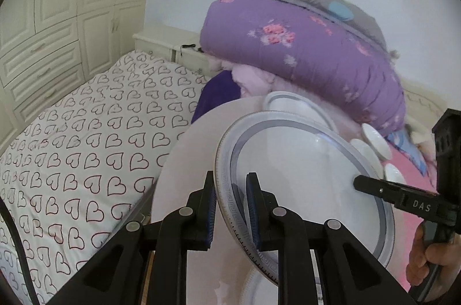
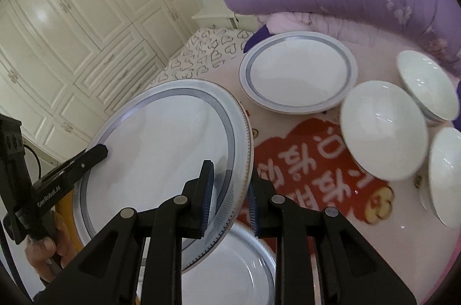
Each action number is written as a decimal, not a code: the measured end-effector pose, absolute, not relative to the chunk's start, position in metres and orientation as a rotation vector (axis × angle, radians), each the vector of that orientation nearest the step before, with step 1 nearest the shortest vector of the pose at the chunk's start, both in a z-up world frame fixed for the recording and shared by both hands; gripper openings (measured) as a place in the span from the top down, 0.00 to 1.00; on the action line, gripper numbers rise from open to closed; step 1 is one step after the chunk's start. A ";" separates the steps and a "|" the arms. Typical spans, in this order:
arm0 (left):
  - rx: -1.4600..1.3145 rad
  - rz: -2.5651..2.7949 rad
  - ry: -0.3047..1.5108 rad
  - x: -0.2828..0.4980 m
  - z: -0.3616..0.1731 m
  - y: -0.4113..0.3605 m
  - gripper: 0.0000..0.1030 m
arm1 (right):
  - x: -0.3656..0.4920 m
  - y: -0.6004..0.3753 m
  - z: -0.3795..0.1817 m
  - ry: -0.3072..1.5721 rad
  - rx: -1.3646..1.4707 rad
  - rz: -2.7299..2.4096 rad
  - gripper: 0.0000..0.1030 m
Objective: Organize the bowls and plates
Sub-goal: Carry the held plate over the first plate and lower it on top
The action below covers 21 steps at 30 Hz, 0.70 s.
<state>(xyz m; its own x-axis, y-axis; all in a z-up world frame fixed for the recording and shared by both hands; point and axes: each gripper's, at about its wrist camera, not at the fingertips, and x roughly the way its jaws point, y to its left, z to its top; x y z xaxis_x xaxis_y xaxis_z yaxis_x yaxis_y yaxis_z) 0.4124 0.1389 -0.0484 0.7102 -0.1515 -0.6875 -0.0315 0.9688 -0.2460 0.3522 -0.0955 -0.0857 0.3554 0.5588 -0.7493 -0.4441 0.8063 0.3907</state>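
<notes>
Your left gripper [image 1: 230, 207] has its blue pads closed on the near rim of a big plate [image 1: 302, 175], white with a grey-blue band and a key-pattern border, and your right gripper [image 2: 230, 201] pinches the opposite rim of the same plate, so both sets of fingers grip it and it hangs tilted between them above a pink cloth [image 2: 288, 120] with red lettering. Directly under your right fingers a second plate [image 2: 230, 264] lies flat on the cloth. Ahead of those fingers, well past the held plate, sits a deep plate [image 2: 298, 73], and to the right of the fingers are three white bowls [image 2: 383, 129], close together. Beyond your left fingers rises a folded purple quilt [image 1: 302, 51]; to their left stretches a sheet with a heart print [image 1: 86, 155], backed by cream cabinets [image 1: 57, 2].
</notes>
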 end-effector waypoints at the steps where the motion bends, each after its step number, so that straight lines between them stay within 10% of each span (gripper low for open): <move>1: -0.247 -0.073 0.775 0.403 -0.045 0.136 0.85 | 0.348 -0.099 -0.084 1.015 0.126 0.649 0.79; 21: -0.249 -0.080 0.853 0.319 -0.063 0.102 0.85 | 0.261 -0.144 -0.117 1.041 0.112 0.611 0.79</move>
<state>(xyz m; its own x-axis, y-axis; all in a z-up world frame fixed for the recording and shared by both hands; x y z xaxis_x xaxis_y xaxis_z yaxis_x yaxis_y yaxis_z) 0.3189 0.1021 -0.0628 0.6568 -0.1696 -0.7347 -0.0295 0.9679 -0.2497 0.2605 -0.1439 -0.1167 0.3567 0.5235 -0.7738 -0.4209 0.8295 0.3672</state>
